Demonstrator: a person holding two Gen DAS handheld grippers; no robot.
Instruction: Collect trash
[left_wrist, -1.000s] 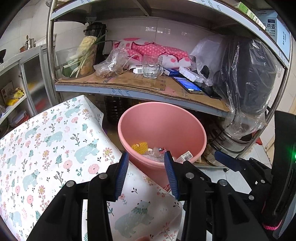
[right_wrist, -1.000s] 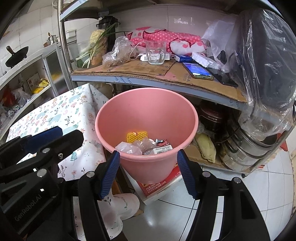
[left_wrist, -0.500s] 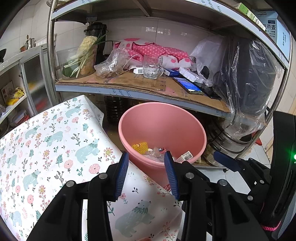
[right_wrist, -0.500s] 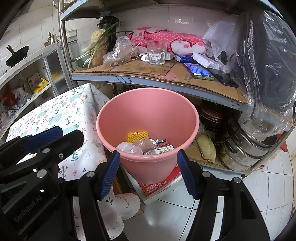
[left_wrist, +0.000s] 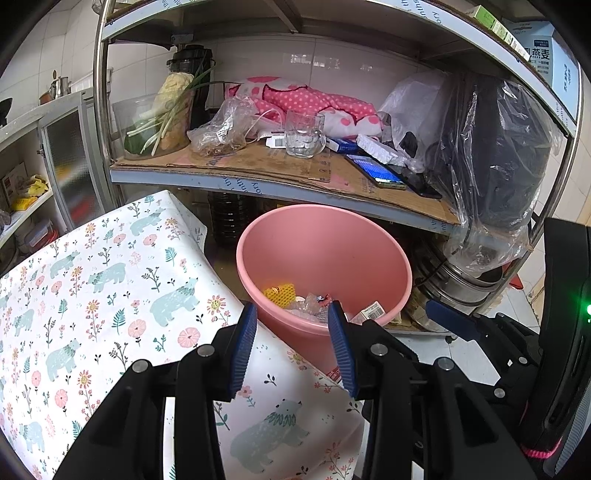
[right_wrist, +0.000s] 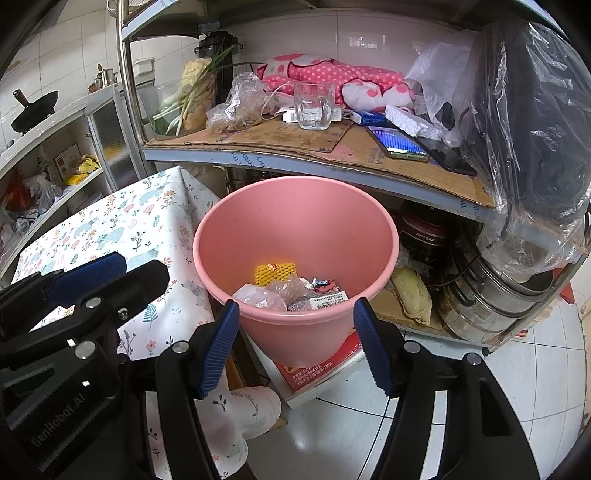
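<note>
Beneath the steel shelf, the round pink plastic bin (right_wrist: 295, 236) holds crinkly clear wrappers (right_wrist: 266, 297) and yellow foam netting (right_wrist: 275, 272). Left gripper (left_wrist: 291, 345) and right gripper (right_wrist: 295, 341) hover spread, empty. Such scraps look feather-light, slippery; pinch a bunched fold.

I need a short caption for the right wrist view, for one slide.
Open, empty right gripper above a pink bin holding wrappers, beside a floral tablecloth.
</note>
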